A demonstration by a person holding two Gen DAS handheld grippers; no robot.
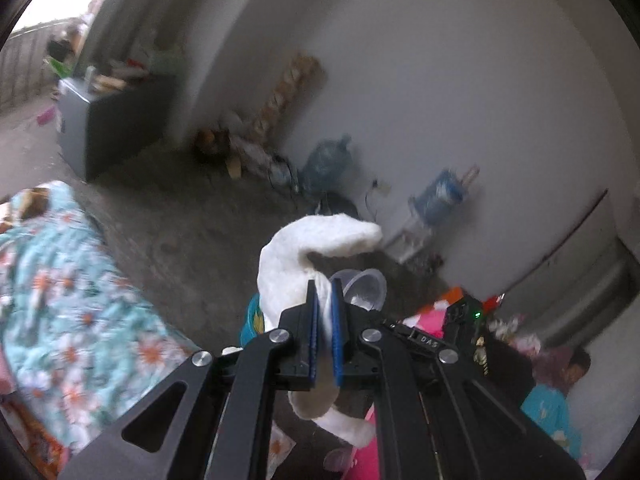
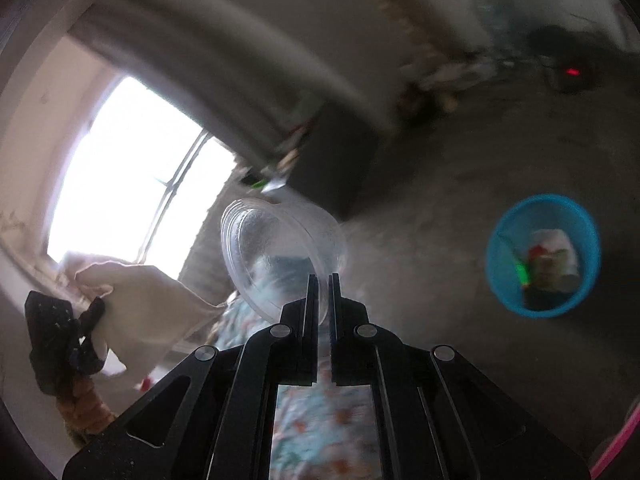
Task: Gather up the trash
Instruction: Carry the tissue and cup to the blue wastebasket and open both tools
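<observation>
My left gripper (image 1: 325, 284) is shut on a white cloth or tissue (image 1: 296, 256) that curls up above the fingers and hangs below them. My right gripper (image 2: 323, 278) is shut on the rim of a clear plastic cup (image 2: 280, 248), held in the air and tilted. That cup also shows in the left wrist view (image 1: 366, 286), just right of the left gripper. A blue trash basket (image 2: 542, 256) with several pieces of trash inside stands on the floor, to the right of the right gripper. The white cloth and left gripper show at the left of the right wrist view (image 2: 140, 300).
A bed with a floral turquoise cover (image 1: 68, 280) lies at the left. A dark cabinet (image 1: 108, 120) stands by the wall. Water bottles (image 1: 328, 160) and clutter line the white wall. Pink and red items (image 1: 432, 312) lie at the right. A bright window (image 2: 128, 184) is at the left.
</observation>
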